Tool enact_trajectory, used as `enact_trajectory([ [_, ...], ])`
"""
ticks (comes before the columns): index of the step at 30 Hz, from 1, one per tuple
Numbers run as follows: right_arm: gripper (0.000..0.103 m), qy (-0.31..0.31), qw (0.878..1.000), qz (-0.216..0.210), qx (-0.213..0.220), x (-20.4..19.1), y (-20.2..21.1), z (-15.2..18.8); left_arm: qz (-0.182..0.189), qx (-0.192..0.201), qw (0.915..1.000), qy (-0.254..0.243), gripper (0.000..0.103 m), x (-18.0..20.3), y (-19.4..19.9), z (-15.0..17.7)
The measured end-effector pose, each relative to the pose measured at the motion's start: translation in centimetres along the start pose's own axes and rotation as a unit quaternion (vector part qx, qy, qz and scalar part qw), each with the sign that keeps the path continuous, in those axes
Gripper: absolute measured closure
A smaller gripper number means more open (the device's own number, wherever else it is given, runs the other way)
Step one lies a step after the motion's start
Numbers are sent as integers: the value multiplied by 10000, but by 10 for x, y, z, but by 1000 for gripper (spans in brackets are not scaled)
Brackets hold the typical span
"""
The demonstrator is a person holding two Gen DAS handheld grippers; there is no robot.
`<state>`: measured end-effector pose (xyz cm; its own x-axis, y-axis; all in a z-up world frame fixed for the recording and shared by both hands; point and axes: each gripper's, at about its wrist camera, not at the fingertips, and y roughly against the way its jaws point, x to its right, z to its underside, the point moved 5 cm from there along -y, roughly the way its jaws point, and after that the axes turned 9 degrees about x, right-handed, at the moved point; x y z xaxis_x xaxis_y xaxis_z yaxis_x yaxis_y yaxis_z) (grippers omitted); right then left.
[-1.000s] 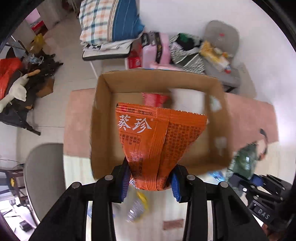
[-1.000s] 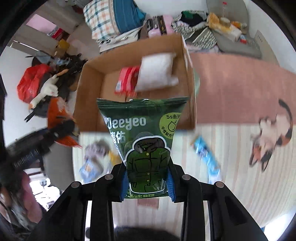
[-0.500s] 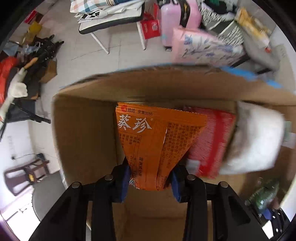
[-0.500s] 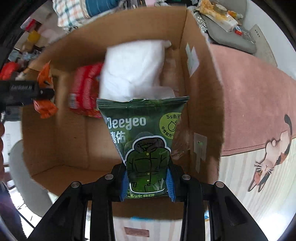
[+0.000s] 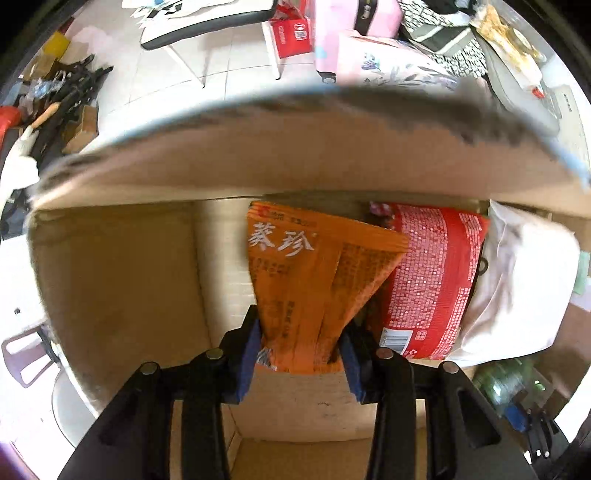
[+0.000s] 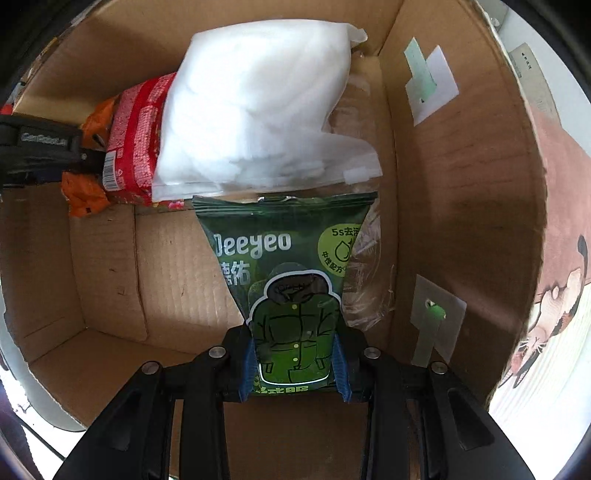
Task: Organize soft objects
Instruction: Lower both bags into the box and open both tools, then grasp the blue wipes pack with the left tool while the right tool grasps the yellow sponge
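Observation:
My left gripper (image 5: pixel 300 349) is shut on an orange packet (image 5: pixel 314 280) and holds it deep inside the cardboard box (image 5: pixel 110 273), next to a red packet (image 5: pixel 428 280) and a white stuffing bag (image 5: pixel 517 295). My right gripper (image 6: pixel 293 363) is shut on a green Deeyeo wipes pack (image 6: pixel 291 273), also inside the box (image 6: pixel 461 221), just in front of the white bag (image 6: pixel 258 103). The red packet (image 6: pixel 136 136), the orange packet (image 6: pixel 83 192) and the left gripper (image 6: pixel 40 147) show at the left of the right wrist view.
Beyond the box's far wall lie a pink suitcase (image 5: pixel 354 22), a floral pink bag (image 5: pixel 391 66), a chair (image 5: pixel 207 22) and floor clutter (image 5: pixel 62 99). A pink mat with a cat picture (image 6: pixel 561 295) lies right of the box.
Both grippers have moved forward and down from above the table into the box, still holding their packets. The orange packet now sits beside the red one.

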<state>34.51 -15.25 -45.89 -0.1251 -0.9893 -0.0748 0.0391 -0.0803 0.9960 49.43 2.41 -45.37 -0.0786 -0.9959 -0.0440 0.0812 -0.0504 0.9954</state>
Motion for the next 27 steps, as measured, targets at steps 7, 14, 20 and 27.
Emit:
enact_trajectory([
  [7,36,-161,9987,-488,66,-1,20,-9,309,387,9985,252,35,-23,53,12],
  [14,3,340,9975,104,613,-10,68,2,509,1245,9908,154,2,-25,127,58],
  [20,0,441,9939,113,1002,-11,103,20,387,2013,9788,28,1,-15,156,116],
  [27,0,412,9890,-26,1418,-13,145,47,246,2376,9710,-51,1,0,172,156],
])
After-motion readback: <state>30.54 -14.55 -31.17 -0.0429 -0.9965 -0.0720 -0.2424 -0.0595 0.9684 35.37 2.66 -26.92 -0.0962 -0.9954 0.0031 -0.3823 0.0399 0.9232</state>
